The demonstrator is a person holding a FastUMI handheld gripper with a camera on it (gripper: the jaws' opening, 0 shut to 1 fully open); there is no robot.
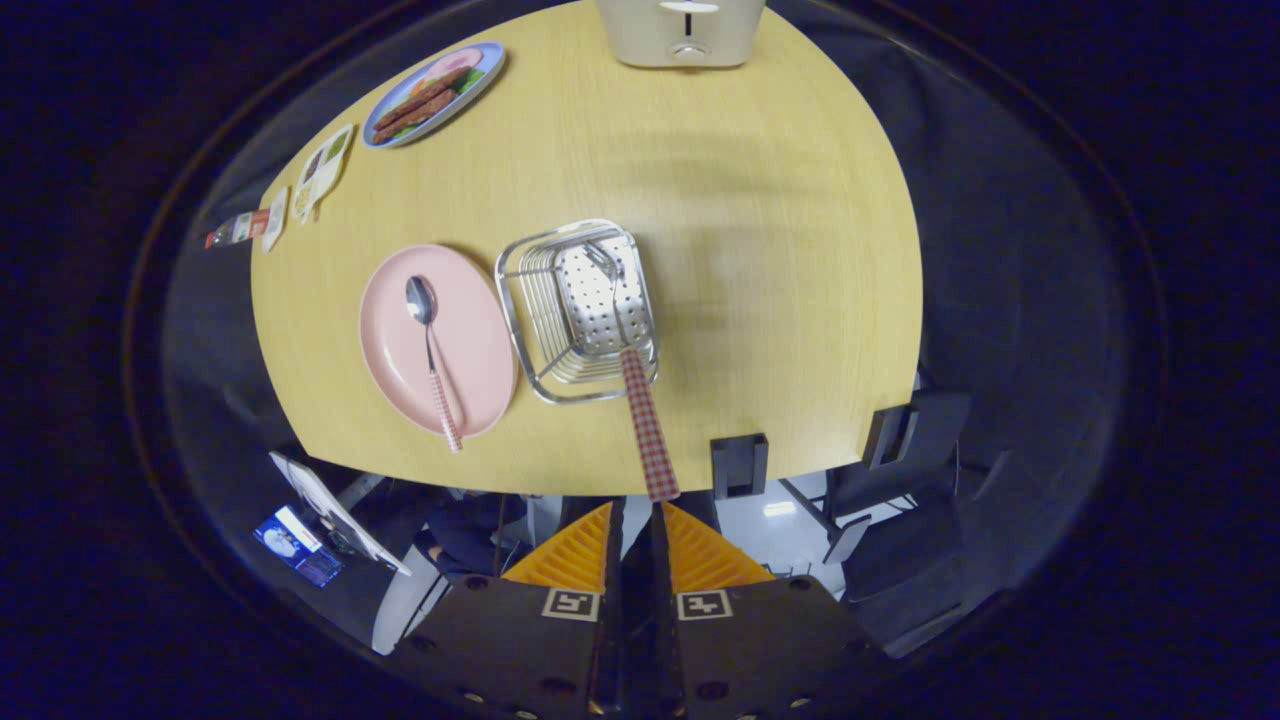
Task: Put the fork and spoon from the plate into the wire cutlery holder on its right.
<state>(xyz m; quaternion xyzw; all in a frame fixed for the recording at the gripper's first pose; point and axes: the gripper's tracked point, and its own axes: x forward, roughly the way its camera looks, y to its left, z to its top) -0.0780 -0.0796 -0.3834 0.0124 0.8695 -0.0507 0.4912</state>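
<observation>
Gripper (636,520) fingers are sitting nearly closed, the fork (640,400) hanging free mid-frame, already inside the wire cutlery holder (575,310); next, approaching the spoon (432,350) handle squarely.

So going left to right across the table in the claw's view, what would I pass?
Small packets → pink plate with the spoon → wire cutlery holder with the fork propped in it, its handle at the tips of the closed claw.
</observation>
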